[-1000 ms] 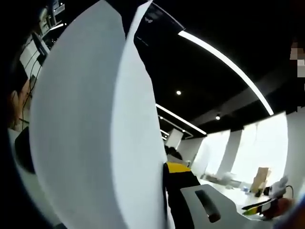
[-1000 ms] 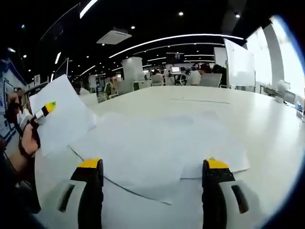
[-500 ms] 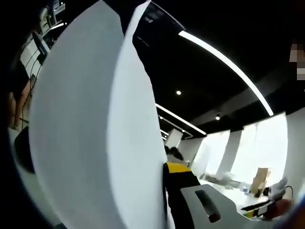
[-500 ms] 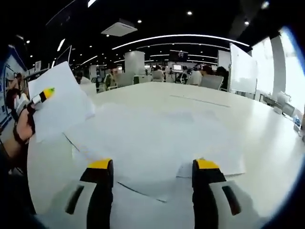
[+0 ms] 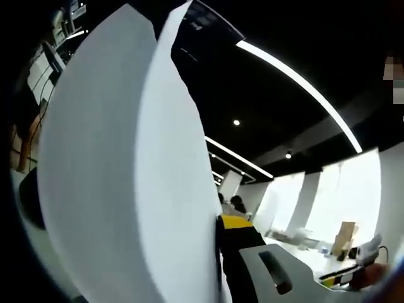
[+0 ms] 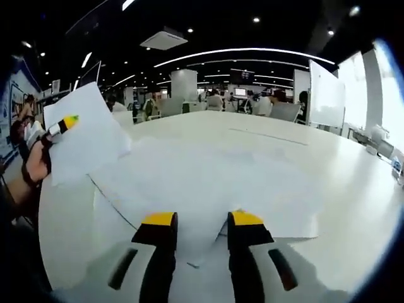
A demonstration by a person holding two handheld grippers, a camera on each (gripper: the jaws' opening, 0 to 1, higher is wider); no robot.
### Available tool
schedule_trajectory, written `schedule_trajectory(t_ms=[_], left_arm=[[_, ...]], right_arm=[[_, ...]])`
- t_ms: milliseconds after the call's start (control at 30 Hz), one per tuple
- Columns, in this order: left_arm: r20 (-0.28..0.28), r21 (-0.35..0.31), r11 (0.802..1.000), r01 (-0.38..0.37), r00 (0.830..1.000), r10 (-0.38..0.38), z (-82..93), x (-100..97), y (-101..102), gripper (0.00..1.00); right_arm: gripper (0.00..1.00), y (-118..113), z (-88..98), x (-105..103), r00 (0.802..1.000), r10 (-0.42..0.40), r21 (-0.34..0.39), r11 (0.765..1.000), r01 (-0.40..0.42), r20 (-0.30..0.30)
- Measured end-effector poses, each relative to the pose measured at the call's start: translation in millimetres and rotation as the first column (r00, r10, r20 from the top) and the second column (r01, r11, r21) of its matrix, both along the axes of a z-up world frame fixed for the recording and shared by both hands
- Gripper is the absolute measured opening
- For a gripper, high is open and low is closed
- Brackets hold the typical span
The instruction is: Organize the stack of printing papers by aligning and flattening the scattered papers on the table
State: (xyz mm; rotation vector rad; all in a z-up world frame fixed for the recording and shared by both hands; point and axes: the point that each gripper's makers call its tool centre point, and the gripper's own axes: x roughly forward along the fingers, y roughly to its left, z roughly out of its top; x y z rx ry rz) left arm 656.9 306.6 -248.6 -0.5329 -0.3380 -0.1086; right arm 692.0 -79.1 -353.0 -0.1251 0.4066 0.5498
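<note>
Paper everywhere still, honestly. In the right gripper view a loose spread of sheets (image 6: pixel 208 183) lies flat on the big white table (image 6: pixel 353 183), overlapping at odd angles, corners poking out, nothing squared up. The right gripper (image 6: pixel 201 222) hangs low over the near edge of that spread with its yellow-tipped jaws standing a narrow gap apart; a corner of paper sits just in front of that gap, but I can't tell whether it's between the pads or just under them.

Off to the side in the same view, the left gripper (image 6: pixel 63 125) holds one sheet (image 6: pixel 85 142) up off the table, clamped at its edge. From the left gripper view that held sheet (image 5: pixel 120 177) is a big white curve right against the lens, with one yellow-topped jaw pressed along it.

So my read: early days. One sheet is picked up, the rest are still scattered. What's left looks like gathering them all into one pile, knocking the edges even, then pressing it flat. No tidy stack anywhere yet.
</note>
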Motion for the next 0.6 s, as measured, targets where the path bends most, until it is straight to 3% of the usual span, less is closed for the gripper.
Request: schedule_trajectory(t_ms=[233, 433, 600], left_arm=[[0.000, 0.000, 1.000, 0.000, 1.000, 0.000, 0.4, -0.1, -0.4, 0.07], [-0.001, 0.000, 1.000, 0.002, 1.000, -0.002, 0.4, -0.3, -0.8, 0.07], [-0.001, 0.000, 1.000, 0.002, 1.000, -0.002, 0.4, -0.5, -1.0, 0.07]], right_arm=[[0.08, -4.9, 2.2, 0.6, 0.999, -0.006, -0.024, 1.000, 0.007, 0.032], [0.00, -7.3, 7.4, 1.2, 0.999, -0.018, 0.015, 1.000, 0.018, 0.050], [0.00, -6.9, 8.5, 1.2, 0.999, -0.017, 0.028, 0.999, 0.015, 0.051]])
